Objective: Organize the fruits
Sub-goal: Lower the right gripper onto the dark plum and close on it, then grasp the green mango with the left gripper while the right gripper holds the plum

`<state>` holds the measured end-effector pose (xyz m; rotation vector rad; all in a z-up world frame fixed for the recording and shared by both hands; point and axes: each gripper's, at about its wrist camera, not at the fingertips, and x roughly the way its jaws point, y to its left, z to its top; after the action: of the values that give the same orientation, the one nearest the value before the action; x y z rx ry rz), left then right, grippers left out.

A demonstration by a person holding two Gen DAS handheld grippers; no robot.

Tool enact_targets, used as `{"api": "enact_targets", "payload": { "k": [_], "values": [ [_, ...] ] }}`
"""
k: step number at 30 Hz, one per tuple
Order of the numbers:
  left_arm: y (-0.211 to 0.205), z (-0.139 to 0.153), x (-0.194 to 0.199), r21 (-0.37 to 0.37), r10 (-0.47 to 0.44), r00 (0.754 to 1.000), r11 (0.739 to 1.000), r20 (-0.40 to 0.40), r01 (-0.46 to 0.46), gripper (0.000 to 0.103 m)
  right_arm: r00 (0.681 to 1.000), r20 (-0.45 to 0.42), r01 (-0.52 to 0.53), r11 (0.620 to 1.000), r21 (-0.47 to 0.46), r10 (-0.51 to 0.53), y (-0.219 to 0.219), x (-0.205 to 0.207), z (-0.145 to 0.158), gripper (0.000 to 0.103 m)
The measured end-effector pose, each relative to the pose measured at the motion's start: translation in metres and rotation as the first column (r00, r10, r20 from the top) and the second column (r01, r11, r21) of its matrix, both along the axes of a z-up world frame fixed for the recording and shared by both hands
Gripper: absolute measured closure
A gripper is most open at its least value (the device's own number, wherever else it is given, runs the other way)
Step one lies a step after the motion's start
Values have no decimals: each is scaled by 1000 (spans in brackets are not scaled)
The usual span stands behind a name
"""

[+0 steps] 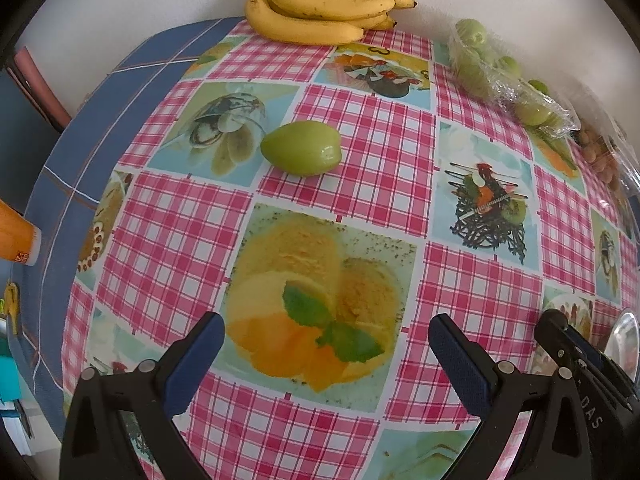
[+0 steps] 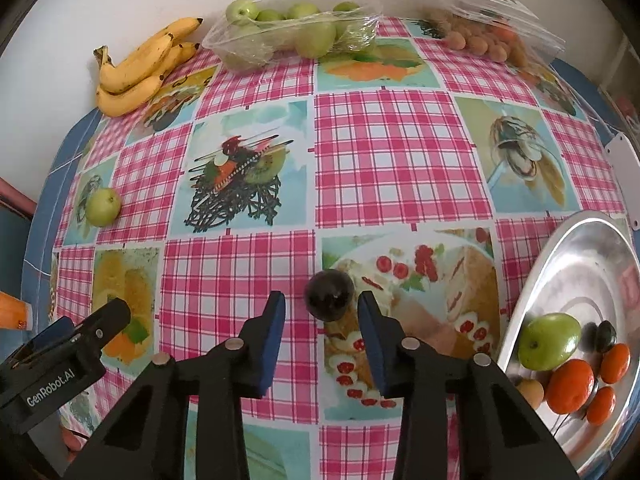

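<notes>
A loose green fruit (image 1: 302, 148) lies on the checked tablecloth, well ahead of my open, empty left gripper (image 1: 326, 344); it also shows at the left in the right wrist view (image 2: 103, 207). A dark round fruit (image 2: 329, 295) sits on the cloth just beyond the tips of my open right gripper (image 2: 322, 312), not gripped. A silver tray (image 2: 576, 264) at the right holds a green fruit (image 2: 550, 341), several small orange fruits (image 2: 570, 386) and a dark one (image 2: 605, 336). The left gripper shows at lower left in the right wrist view (image 2: 68, 340).
Bananas (image 2: 140, 68) lie against the back wall. A clear pack of green fruits (image 2: 292, 34) and a bag of small brown fruits (image 2: 492, 40) sit beside them. The blue table edge (image 1: 80, 128) curves at the left. An orange object (image 1: 16, 236) pokes in at far left.
</notes>
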<state>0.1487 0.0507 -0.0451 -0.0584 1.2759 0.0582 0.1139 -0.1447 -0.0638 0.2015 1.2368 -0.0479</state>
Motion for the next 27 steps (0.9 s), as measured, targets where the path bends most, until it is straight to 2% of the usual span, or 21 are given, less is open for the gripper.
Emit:
{"api": "enact_targets", "payload": {
  "k": [8, 19, 27],
  "values": [
    [-2, -2, 0, -1, -4, 1000, 1000, -1, 4, 0, 1000, -7, 22, 1000, 4, -22, -3, 4, -7, 75],
    [-2, -3, 1, -23, 2, 1000, 1000, 5, -2, 0, 999, 35, 5, 1000, 14, -6, 1, 2, 10, 76],
    [10, 6, 10, -92, 42, 999, 995, 34, -39, 0, 997, 70, -40, 999, 3, 40, 16, 9, 24, 76]
  ]
}}
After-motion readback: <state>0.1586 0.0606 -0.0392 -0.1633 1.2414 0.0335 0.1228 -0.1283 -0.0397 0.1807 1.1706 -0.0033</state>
